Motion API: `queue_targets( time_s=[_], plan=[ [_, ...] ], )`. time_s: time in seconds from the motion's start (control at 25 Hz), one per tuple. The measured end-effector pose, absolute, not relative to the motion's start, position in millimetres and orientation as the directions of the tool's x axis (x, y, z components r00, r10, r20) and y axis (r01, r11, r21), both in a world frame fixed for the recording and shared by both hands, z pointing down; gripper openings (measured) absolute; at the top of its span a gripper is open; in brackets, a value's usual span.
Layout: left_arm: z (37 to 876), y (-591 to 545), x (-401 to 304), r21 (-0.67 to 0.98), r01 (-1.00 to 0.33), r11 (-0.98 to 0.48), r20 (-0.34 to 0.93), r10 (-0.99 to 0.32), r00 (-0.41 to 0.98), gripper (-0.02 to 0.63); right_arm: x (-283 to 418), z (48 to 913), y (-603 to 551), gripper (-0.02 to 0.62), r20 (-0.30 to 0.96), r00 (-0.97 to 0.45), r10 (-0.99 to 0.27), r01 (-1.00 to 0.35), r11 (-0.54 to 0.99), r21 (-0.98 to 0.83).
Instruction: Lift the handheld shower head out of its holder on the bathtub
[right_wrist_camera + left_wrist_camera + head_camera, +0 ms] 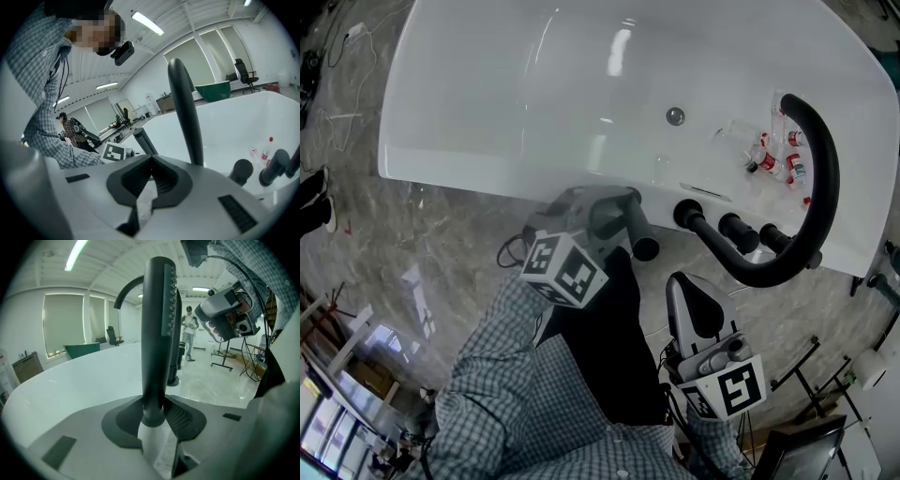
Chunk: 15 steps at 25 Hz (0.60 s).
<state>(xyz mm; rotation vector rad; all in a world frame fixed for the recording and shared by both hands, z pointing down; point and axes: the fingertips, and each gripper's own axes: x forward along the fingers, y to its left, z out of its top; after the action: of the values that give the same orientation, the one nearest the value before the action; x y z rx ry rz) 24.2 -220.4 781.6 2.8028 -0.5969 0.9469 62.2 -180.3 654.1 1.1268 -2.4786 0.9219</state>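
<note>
You are clamping the left gripper (153, 414) on the slim black handheld shower head (157, 333). In the left gripper view its stem is standing upright in the centre of the frame. Both dark ribbed pads (185, 416) are lying against its lower end, the jaws spread only as wide as the stem, and a row of nozzles is running up its right edge. In the head view that left gripper (619, 214) is sitting just left of centre. There the shower head (637, 225) is at the near rim of the glossy white bathtub (487, 103), near the foot of the black arched spout (827, 169). Whether its foot is sitting in a holder cannot be told. You are keeping the right gripper (151, 161) apart from the tub, and it is showing as the right gripper (684, 286) at the lower right of the head view. Its jaw tips are meeting with nothing between them. Small red-capped bottles (773, 161) are lying inside the tub at upper right.
</note>
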Motion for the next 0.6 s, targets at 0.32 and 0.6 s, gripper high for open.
queue_targets(
  time_s=[0.32,0.6],
  plan=[
    [776.5,-216.8,24.8,-0.002,-0.387,-0.922,0.610,-0.308,0.730,0.118,62.7,651.9,-178.1,0.015,0.476,-0.661,-0.580,-0.750,0.503,-0.429],
    [760.1,-213.3,21.4,-0.014,-0.379,-0.925,0.614,-0.307,0.727,0.120,64.4,639.7,-180.0,0.015,0.458,-0.657,-0.599,-0.753,0.498,-0.430]
  ],
)
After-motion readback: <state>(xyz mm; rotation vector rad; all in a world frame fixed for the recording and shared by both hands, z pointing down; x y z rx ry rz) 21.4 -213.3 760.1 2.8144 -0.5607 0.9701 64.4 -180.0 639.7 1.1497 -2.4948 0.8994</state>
